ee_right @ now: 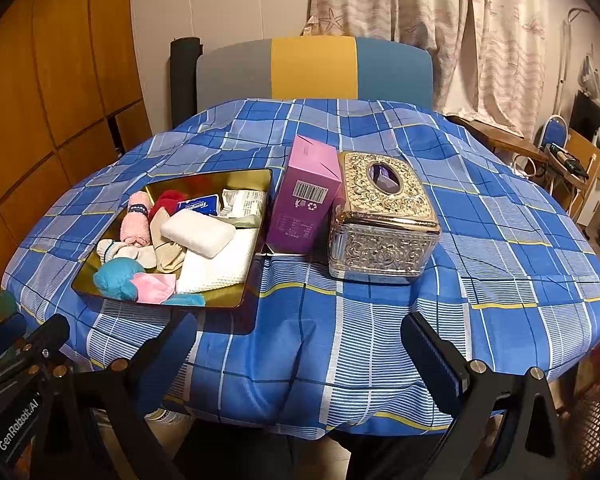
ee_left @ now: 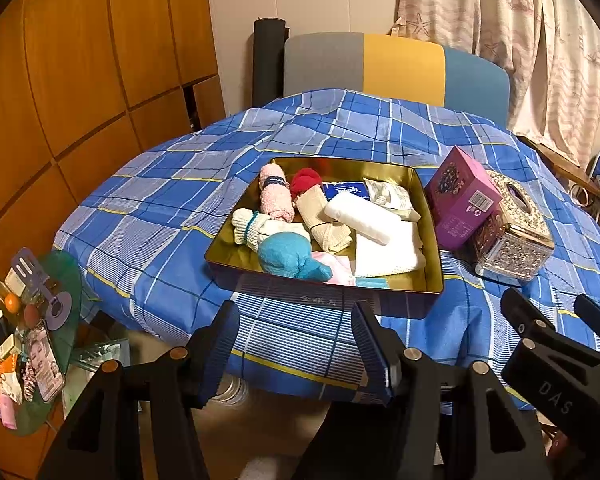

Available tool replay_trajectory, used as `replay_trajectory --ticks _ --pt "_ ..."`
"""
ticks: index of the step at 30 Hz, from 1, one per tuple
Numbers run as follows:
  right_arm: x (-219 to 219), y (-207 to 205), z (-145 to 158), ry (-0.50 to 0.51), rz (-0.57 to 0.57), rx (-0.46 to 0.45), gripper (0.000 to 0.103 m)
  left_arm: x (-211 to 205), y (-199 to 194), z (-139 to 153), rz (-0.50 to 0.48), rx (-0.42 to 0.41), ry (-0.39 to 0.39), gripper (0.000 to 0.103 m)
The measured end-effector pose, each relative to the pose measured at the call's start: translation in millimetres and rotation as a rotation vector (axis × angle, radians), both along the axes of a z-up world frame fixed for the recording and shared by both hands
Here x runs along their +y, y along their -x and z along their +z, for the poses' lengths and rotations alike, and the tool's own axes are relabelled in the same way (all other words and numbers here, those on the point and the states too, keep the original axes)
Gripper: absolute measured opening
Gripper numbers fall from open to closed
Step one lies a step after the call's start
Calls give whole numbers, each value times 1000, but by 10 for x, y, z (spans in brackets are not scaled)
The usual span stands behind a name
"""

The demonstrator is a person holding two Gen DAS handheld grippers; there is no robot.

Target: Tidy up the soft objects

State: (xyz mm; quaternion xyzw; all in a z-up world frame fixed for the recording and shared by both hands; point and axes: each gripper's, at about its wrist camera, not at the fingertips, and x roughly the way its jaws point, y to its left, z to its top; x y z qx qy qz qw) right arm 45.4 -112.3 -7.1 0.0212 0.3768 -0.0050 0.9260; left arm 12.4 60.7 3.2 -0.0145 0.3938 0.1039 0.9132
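The left gripper (ee_left: pixel 296 344) and the right gripper (ee_right: pixel 300 356) are both spread wide and hold nothing, above the near table edge. The soft objects (ee_left: pixel 324 220) lie in the golden tray (ee_left: pixel 220 254). The purple box (ee_right: pixel 306 196) hides the tray's right wall partly.

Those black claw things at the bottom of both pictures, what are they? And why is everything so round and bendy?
They are grabbing tools, one held in each of a person's hands. Each carries a wide-eyed camera, which bends the picture. One picture looks past the left gripper, the other past the right gripper. Both have their fingers spread and hold nothing. On the blue checked tablecloth sits a gold tray full of rolled socks and cloths, beside a purple box and a shiny tissue box.
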Motion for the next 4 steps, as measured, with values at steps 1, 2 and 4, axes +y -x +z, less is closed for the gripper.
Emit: replay_trajectory --ticks 1,2,4 --pt "1 1 0 -1 0 0 103 0 -1 -1 1 -2 -5 59" --pt "1 1 0 -2 1 -1 103 0 -1 -1 3 -4 -11 59" --pt "8 1 -6 0 1 0 103 9 -5 1 5 -5 -11 59"
